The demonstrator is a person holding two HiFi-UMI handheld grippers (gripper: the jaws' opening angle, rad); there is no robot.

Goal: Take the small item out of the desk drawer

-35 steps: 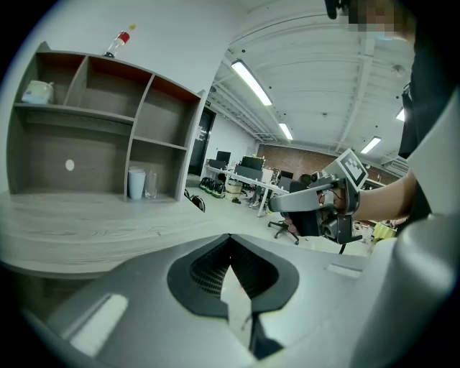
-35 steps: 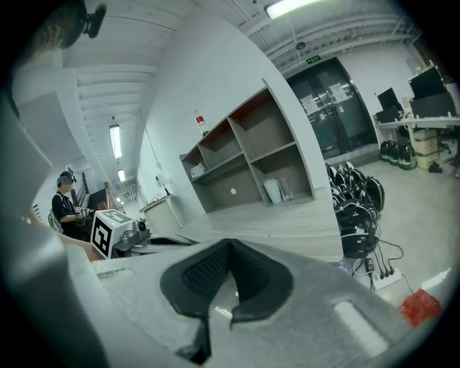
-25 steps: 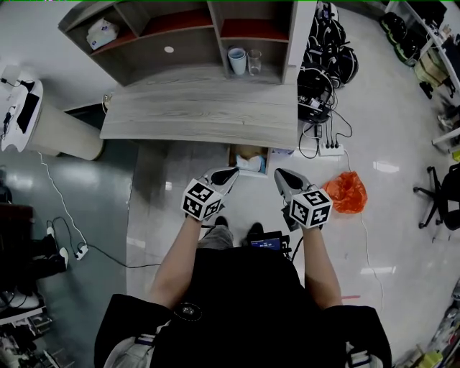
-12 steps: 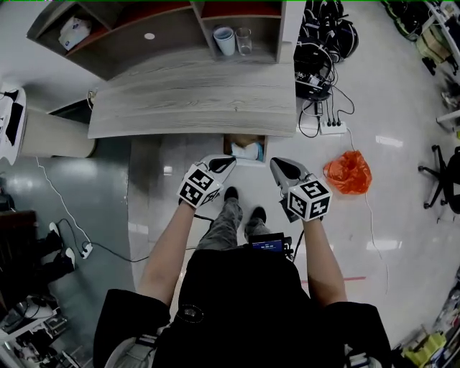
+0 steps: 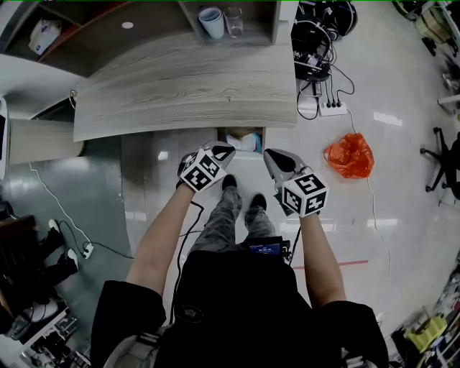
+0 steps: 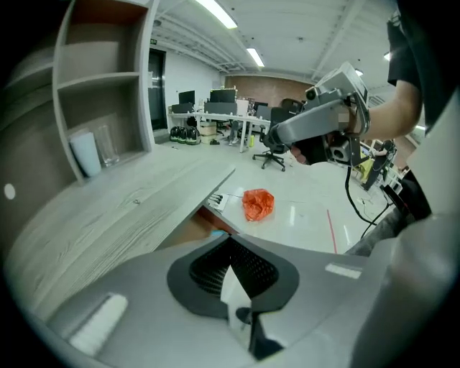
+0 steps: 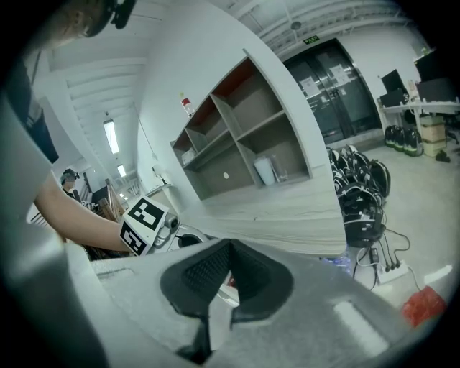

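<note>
The wooden desk (image 5: 187,86) runs across the top of the head view. Under its front edge an open drawer (image 5: 224,138) sticks out, holding a small light blue and white item (image 5: 246,142). My left gripper (image 5: 223,150) hovers just in front of the drawer's left part, shut and empty. My right gripper (image 5: 273,155) hangs to the drawer's right, also shut and empty. In the left gripper view the shut jaws (image 6: 230,238) point past the desk edge (image 6: 180,208) at the drawer's brown inside (image 6: 192,231). The right gripper view shows its shut jaws (image 7: 230,246) facing the desk (image 7: 287,215).
An orange plastic bag (image 5: 348,156) lies on the floor right of the drawer. A power strip with cables (image 5: 332,109) sits beside the desk's right end. A cup (image 5: 212,21) and a glass (image 5: 233,20) stand in the shelf unit. The person's feet (image 5: 230,182) are below the drawer.
Both grippers have sunk and moved up to the drawer, the left one more and with a roll. The head has come closer to the desk.
</note>
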